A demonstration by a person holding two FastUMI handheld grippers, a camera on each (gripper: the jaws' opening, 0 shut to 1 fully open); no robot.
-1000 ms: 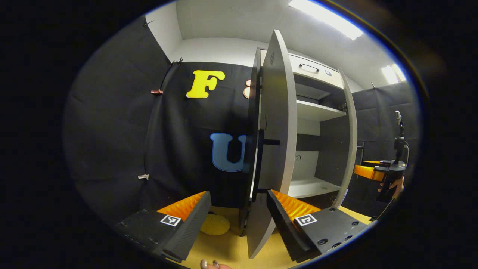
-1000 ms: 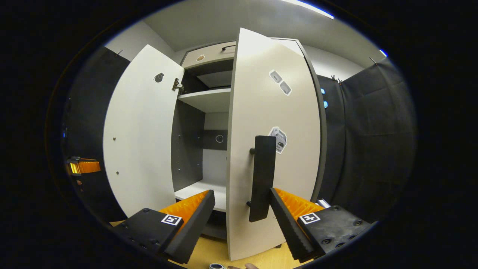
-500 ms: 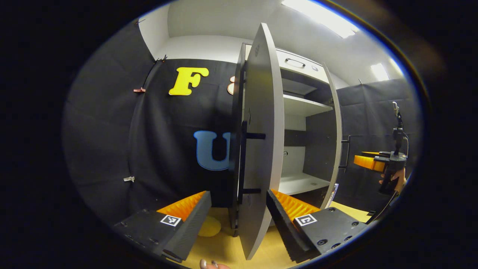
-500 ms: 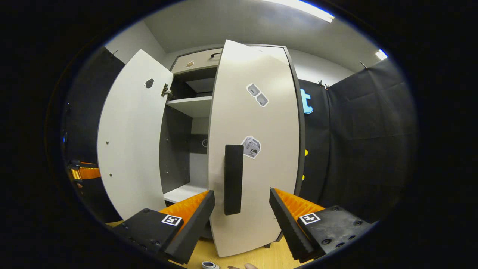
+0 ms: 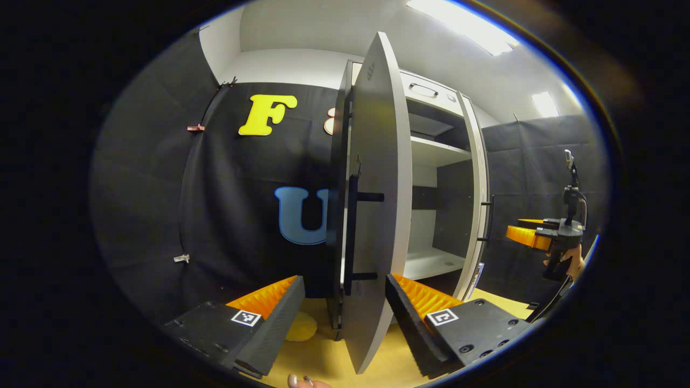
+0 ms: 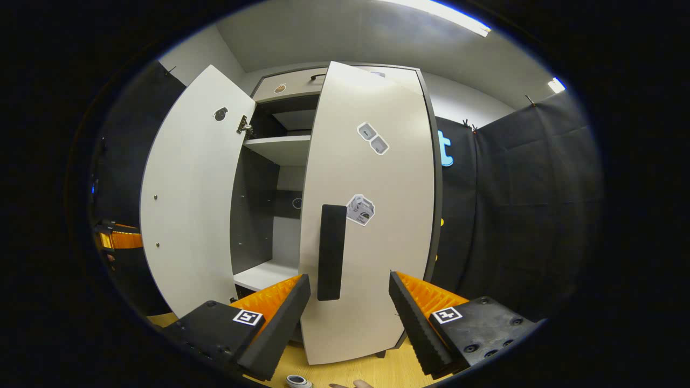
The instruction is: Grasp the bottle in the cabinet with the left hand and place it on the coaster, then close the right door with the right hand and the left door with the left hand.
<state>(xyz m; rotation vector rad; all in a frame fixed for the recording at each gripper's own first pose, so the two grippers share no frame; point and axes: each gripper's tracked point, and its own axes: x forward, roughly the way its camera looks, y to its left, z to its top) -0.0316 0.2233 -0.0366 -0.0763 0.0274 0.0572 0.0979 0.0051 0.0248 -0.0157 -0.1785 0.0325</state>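
Holding our left tongs [image 5: 345, 310] agape astride the left door [image 5: 377, 215] edge, right tongs [image 6: 349, 312] agape before the right door [image 6: 372, 215] handle [image 6: 331, 252], touching nothing.

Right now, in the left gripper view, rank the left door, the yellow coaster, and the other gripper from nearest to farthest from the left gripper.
1. left door, edge-on between the left gripper fingers.
2. yellow coaster, on the table just beyond the left finger.
3. right gripper, far right.
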